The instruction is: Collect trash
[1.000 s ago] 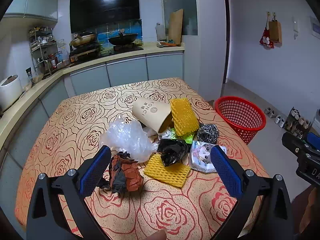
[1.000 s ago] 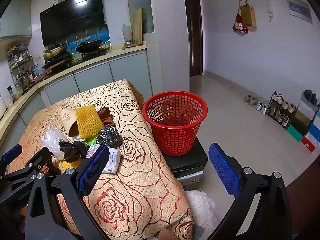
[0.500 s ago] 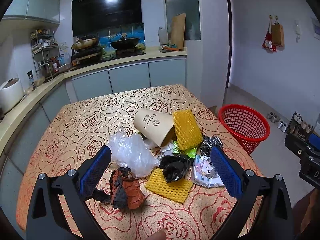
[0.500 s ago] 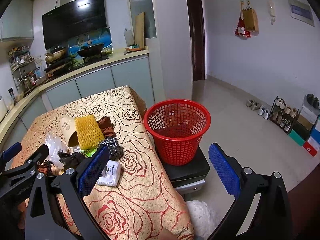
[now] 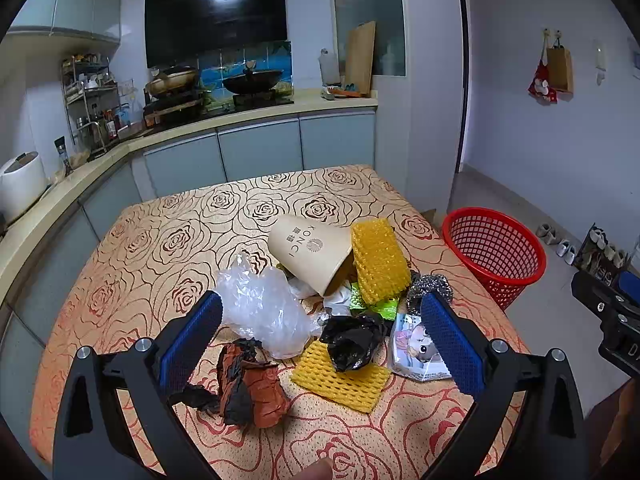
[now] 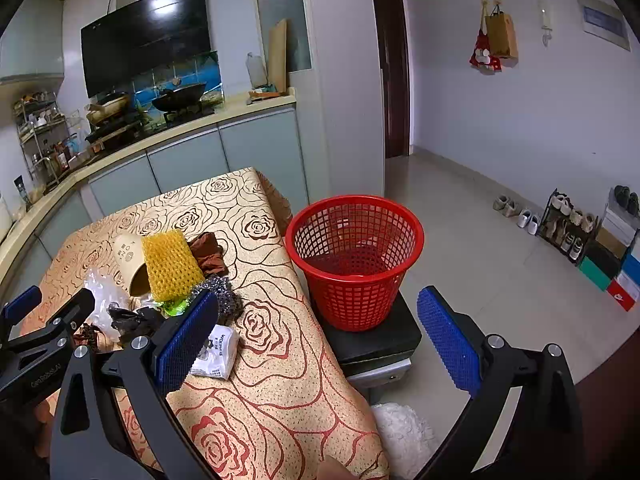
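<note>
A trash pile lies on the rose-patterned table [image 5: 168, 248]: a tipped paper cup [image 5: 308, 256], yellow foam net [image 5: 380, 260], clear plastic bag [image 5: 264, 308], black bag [image 5: 352, 340], a second yellow net [image 5: 340, 380], crumpled brown paper [image 5: 252, 388], steel scourer [image 5: 430, 286] and tissue pack [image 5: 416, 352]. My left gripper [image 5: 320, 336] is open above the pile's near side, empty. My right gripper [image 6: 318, 336] is open and empty, over the table's right edge. The red basket [image 6: 354, 256] stands on a black stool [image 6: 376, 340] beside the table.
Kitchen counter with stove and pans [image 5: 248, 84] runs behind the table. A shoe rack [image 6: 572, 228] and boxes stand by the right wall. A white fluffy mat [image 6: 404, 436] lies on the floor near the stool.
Both grippers have drawn back and risen slightly, so the pile and the basket look a little farther away. Both stay open.
</note>
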